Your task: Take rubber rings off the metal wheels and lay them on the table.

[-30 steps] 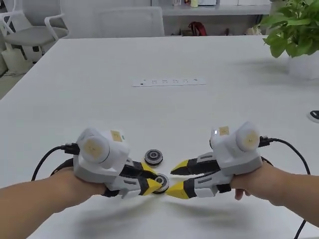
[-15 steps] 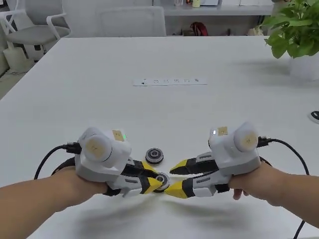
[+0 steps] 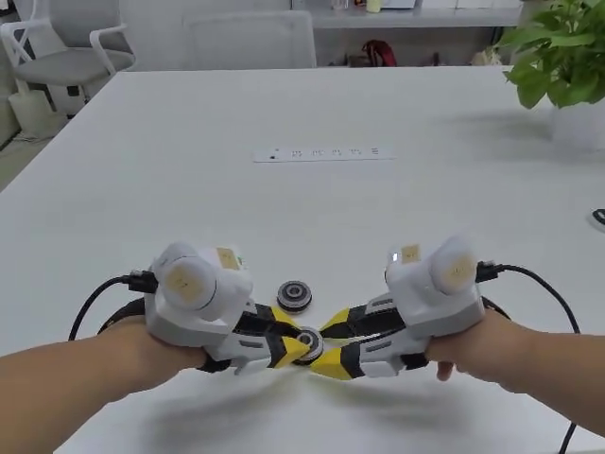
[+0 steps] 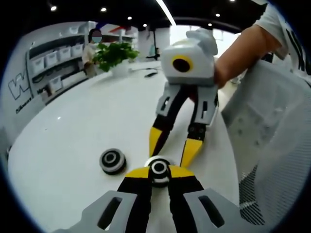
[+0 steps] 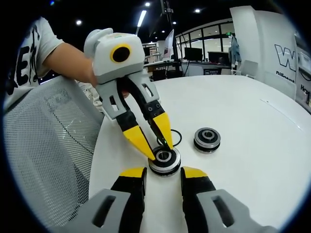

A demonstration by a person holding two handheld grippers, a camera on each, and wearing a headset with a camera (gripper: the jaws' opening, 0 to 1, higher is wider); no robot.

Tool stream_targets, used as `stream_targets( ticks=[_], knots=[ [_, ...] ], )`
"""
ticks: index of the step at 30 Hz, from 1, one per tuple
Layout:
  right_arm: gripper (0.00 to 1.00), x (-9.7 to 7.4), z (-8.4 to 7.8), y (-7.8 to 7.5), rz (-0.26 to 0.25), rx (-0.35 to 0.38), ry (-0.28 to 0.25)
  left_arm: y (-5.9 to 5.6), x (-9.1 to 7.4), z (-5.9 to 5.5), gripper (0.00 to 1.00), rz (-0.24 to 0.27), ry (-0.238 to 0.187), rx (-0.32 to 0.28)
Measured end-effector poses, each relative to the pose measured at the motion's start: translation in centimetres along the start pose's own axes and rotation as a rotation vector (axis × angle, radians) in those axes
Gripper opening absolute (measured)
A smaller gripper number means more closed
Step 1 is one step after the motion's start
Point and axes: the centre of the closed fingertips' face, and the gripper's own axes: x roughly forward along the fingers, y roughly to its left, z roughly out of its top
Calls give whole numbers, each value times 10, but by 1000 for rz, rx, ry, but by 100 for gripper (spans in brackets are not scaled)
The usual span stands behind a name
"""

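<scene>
A metal wheel (image 3: 308, 339) with a black rubber ring sits on the white table (image 3: 312, 218) between the two grippers. My left gripper (image 4: 158, 173) is shut on this wheel (image 4: 159, 168), one yellow tip at each side. My right gripper (image 5: 163, 173) is open, and its tips flank the near edge of the wheel (image 5: 164, 160) from the opposite side. In the head view the left gripper (image 3: 297, 342) and right gripper (image 3: 323, 343) meet tip to tip at the wheel. A second ringed wheel (image 3: 294, 294) lies free just beyond them.
A thin black loop (image 5: 174, 138) lies on the table right behind the held wheel. A white power strip (image 3: 323, 153) lies mid-table, a potted plant (image 3: 558, 57) stands at the far right, and chairs (image 3: 66, 52) stand beyond the far left edge.
My right gripper has moved left, bringing its tips up to the wheel. The left gripper has stayed shut on the wheel in about the same spot.
</scene>
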Motion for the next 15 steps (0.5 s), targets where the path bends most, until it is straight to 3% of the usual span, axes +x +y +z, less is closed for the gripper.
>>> stream_targets(
  ticks=[15],
  knots=[
    [23,1,2,-1,-12,9,-1,-1,0,0,13,7,1,4]
  ],
)
